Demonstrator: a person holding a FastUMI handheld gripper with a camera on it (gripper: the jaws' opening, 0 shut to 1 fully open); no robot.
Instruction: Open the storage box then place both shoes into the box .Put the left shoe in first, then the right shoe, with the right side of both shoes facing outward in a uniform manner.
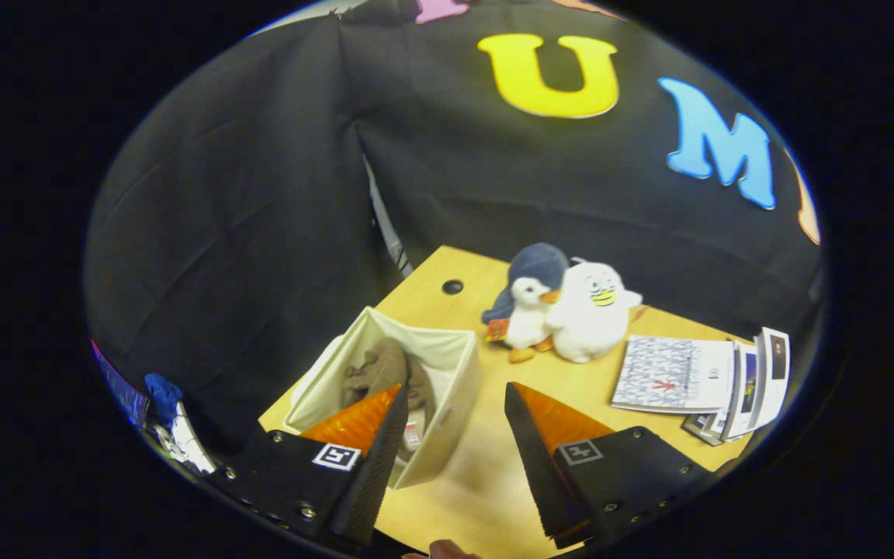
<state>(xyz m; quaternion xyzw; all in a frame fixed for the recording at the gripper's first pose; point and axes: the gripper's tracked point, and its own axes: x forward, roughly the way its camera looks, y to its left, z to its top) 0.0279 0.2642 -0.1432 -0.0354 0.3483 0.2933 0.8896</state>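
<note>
Two spread fingers (453, 404), empty, storage box (447, 388) with shoes (385, 373) between and just ahead.

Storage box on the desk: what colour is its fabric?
Cream-white; the storage box shows best in the gripper view, just ahead of the open hand-held gripper.

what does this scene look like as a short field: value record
gripper: gripper open, fingers apart, holding nothing
storage box: storage box open, on the table, partly behind one finger
shoes: brown shoes inside the box; whether one or two, cannot tell
plush toys: penguin plush and white plush side by side, touching, beyond the fingers
papers: booklets fanned out beside the plush toys
table hole: round cable hole beyond the box
</note>
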